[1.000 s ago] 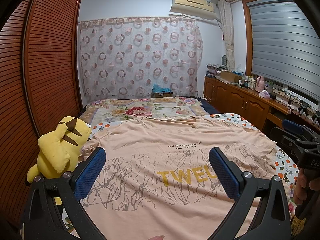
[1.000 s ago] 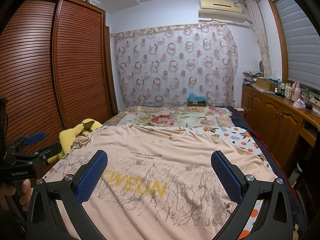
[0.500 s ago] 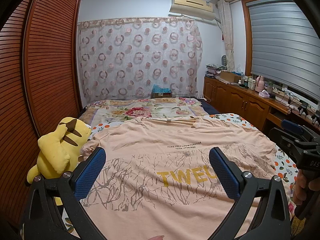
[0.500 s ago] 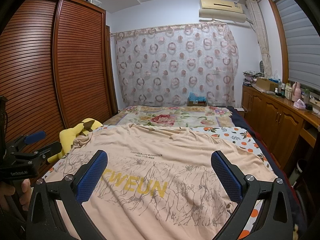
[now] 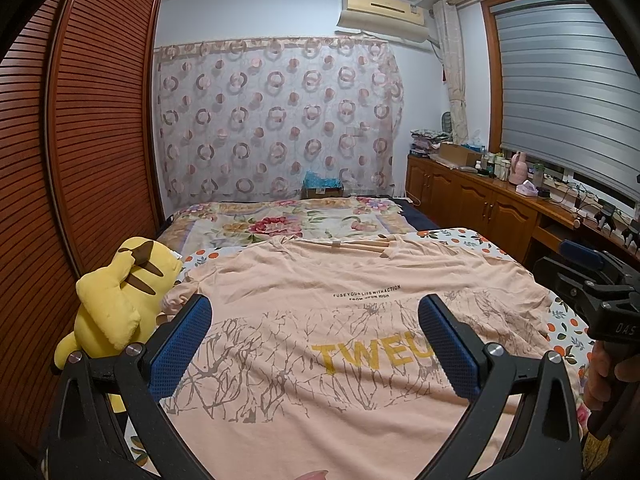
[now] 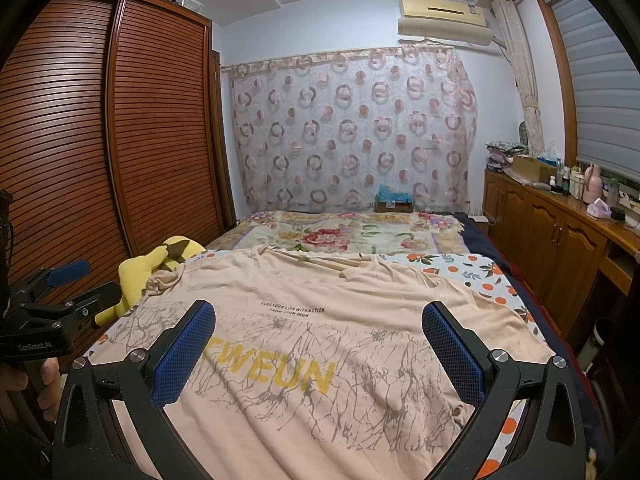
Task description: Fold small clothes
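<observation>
A peach T-shirt (image 5: 320, 280) (image 6: 360, 300) with yellow letters and a grey branch print lies spread flat, front up, on the bed, its collar at the far end. My left gripper (image 5: 314, 320) hovers open above the shirt's near left part, nothing between its blue pads. Above the near right part my right gripper (image 6: 318, 324) is held open and empty too. Each gripper shows at the edge of the other's view: the right gripper (image 5: 592, 280) in a hand, and the left gripper (image 6: 56, 292) likewise.
A yellow plush toy (image 5: 120, 296) (image 6: 160, 264) sits at the bed's left edge by the shirt's sleeve. A slatted wooden wardrobe (image 6: 120, 140) lines the left side. Wooden cabinets (image 5: 480, 204) with bottles run along the right. A floral blanket (image 5: 296, 220) covers the far bed.
</observation>
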### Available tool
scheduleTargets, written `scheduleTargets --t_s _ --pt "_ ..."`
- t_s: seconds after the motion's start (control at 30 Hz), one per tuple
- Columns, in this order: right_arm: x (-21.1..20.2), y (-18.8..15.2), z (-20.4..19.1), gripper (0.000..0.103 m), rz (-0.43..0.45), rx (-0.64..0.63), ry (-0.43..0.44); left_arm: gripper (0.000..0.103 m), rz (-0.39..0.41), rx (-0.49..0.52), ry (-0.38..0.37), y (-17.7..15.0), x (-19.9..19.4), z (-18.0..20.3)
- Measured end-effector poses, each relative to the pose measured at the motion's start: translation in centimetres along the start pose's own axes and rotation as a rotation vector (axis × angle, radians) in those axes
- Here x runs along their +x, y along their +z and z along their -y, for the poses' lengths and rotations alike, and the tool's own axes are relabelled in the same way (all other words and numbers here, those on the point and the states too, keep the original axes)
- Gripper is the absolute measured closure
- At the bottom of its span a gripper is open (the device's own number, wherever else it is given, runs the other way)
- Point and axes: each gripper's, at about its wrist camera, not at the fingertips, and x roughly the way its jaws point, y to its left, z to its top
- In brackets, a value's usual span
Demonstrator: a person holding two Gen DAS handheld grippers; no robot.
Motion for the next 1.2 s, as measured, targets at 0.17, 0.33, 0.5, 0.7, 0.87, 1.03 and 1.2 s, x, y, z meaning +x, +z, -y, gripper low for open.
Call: scheduleTargets --t_s 0.17,0.33,0.5,0.7,0.87,1.03,1.2 --pt "0.0 0.0 0.0 0.0 0.0 0.0 0.0 0.0 0.0 -0.001 0.001 0.0 0.0 0.0" --pt "0.0 0.0 0.0 0.0 0.0 0.0 0.0 0.0 0.002 0.001 0.0 -0.1 0.0 0.0" --pt "0.0 0.0 0.0 0.0 -0.001 0.0 0.0 0.0 0.002 0.001 0.001 0.0 0.0 0.0" --pt "0.3 -0.2 -0.3 0.0 -0.007 -0.001 0.003 0.0 0.0 0.001 0.001 -0.1 0.0 0.0" --pt "1.0 -0.5 -0.6 0.0 -0.026 -0.003 0.015 0.0 -0.022 -0.003 0.004 0.1 0.4 -0.2" --pt "2.7 -0.7 -0.1 0.0 -0.069 -0.008 0.017 0.0 -0.066 -0.003 0.029 -0.6 1.7 -1.5" --pt "5.1 -1.1 -0.3 0.0 -0.133 -0.033 0.032 0.0 -0.116 -0.001 0.034 -1.7 3.2 -3.0"
